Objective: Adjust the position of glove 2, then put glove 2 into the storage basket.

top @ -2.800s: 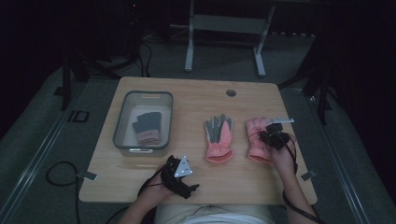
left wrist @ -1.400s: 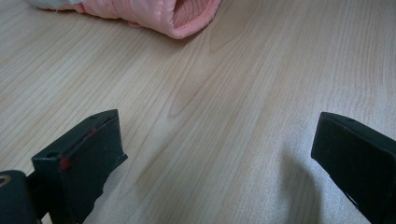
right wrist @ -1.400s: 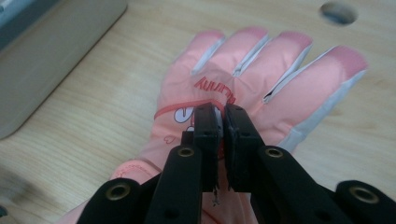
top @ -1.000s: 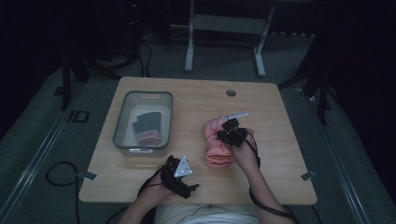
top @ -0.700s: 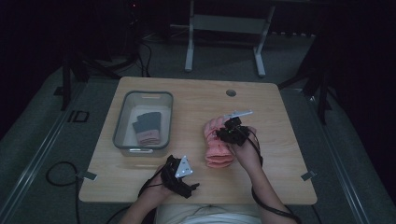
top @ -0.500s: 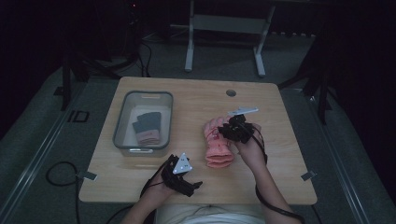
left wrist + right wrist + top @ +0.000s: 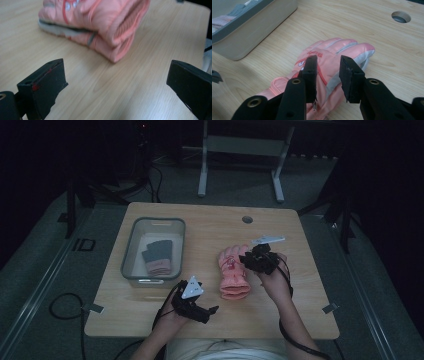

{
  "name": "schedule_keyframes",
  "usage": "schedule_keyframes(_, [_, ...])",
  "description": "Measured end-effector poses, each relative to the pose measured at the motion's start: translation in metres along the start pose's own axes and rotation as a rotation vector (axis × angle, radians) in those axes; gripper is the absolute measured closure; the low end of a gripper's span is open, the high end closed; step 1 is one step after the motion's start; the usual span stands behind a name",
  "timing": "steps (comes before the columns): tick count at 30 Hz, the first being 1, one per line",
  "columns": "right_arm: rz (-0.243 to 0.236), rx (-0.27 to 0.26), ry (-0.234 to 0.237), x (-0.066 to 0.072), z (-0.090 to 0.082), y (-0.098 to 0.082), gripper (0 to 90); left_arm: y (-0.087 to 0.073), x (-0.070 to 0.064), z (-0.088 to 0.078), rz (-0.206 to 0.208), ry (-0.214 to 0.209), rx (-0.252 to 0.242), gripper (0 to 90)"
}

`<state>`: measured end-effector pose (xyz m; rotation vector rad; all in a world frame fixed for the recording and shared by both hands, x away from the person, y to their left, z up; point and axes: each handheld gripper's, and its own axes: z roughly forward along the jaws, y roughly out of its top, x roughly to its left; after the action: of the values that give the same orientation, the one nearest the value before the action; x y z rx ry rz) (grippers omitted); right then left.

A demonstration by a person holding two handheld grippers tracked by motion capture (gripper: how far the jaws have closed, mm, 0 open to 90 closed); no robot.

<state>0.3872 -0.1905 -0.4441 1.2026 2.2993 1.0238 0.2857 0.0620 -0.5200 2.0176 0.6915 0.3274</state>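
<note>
Pink gloves (image 7: 234, 272), one stacked on the other with cuffs toward the person, lie on the wooden table (image 7: 210, 227) just beneath and ahead of the right gripper (image 7: 328, 68). Its jaws have just been opening and now stand a narrow gap apart; in the right gripper view they hover above the back of the top glove, whose fingers reach out beyond the jaw tips, and no fabric is pinched between the pads. From above, the right gripper (image 7: 252, 261) sits at the finger end of the stack, on its right edge. The left gripper (image 7: 115, 100) has its jaws spread wide with nothing between them; in the left gripper view the folded cuffs of the gloves (image 7: 100, 25) lie ahead of the jaws, apart from both, with bare tabletop in the gap. In the high view the left gripper (image 7: 205, 312) is near the front edge of the table, its jaws pointing toward the cuff end of the stack. Beyond the left jaw of the right gripper stands a grey bin (image 7: 252, 27); seen from above, the bin (image 7: 131, 255) holds a dark grey glove with a pink cuff (image 7: 157, 256). A round cable hole (image 7: 401, 17) lies beyond the right jaw.
</note>
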Motion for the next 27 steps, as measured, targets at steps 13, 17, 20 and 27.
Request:
schedule_keyframes(13, [0.007,-0.027,0.006,-0.002,-0.008,0.001,66.6,0.048,0.009,0.001,0.015,0.060,0.006,2.9])
schedule_keyframes(17, [-0.002,-0.032,0.012,-0.002,-0.007,0.001,66.4,0.060,0.020,0.009,-0.064,0.080,0.045,3.4])
schedule_keyframes(20, [-0.016,-0.027,0.012,-0.003,-0.004,0.002,66.8,0.071,0.029,0.020,-0.089,0.098,0.082,4.0])
schedule_keyframes(27, [-0.030,-0.012,0.020,-0.005,0.007,0.006,64.6,0.095,0.049,0.045,-0.145,0.202,0.182,15.3])
